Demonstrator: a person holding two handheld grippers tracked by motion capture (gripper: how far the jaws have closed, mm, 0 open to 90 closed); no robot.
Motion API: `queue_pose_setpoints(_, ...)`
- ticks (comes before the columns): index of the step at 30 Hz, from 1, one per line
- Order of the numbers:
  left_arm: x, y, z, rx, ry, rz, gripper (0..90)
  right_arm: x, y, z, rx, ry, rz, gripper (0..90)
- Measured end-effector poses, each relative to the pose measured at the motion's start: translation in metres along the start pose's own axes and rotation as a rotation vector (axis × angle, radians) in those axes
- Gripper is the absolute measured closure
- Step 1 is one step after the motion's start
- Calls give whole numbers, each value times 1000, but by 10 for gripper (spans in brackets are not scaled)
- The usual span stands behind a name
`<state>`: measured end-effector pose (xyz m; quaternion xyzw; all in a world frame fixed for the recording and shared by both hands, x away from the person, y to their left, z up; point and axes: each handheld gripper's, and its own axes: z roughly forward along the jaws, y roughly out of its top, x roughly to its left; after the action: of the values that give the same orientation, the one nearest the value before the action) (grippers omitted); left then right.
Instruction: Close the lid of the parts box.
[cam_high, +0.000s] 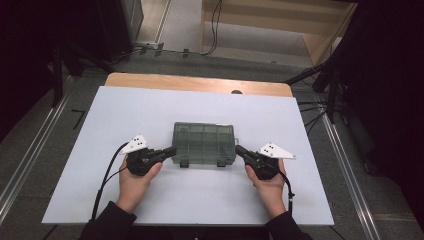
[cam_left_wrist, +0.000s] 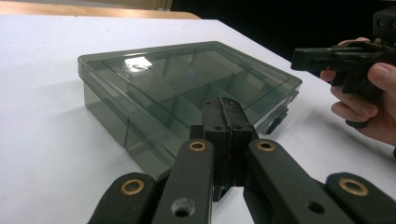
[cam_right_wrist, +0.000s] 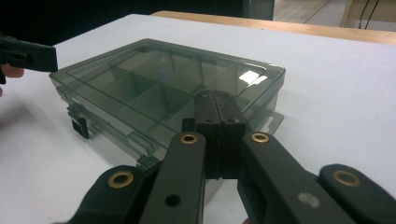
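A smoky transparent compartment box (cam_high: 204, 143) lies shut in the middle of the white table, its two latches on the near side. My left gripper (cam_high: 171, 151) is shut and empty, its tips by the box's left near corner. My right gripper (cam_high: 239, 149) is shut and empty too, its tips by the right near corner. In the left gripper view the closed jaws stand in front of the box (cam_left_wrist: 187, 88), with the other gripper (cam_left_wrist: 303, 58) and a hand at the far right. In the right gripper view the closed jaws rise before the box (cam_right_wrist: 163, 84). The compartments look empty.
The white table board (cam_high: 125, 190) lies on a wooden top whose far edge (cam_high: 200, 82) shows. Dark stands and cables (cam_high: 320, 107) flank the table on the floor. Bare board spreads around the box on all sides.
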<state>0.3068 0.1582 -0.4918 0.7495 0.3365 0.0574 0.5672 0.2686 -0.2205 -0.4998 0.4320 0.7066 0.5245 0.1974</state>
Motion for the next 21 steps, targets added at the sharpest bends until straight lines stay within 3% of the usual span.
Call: queue_pose_setpoints(21, -1, -7, -1, 21, 9, -4, 894, 7, -6, 1, 28, 10, -30, 873)
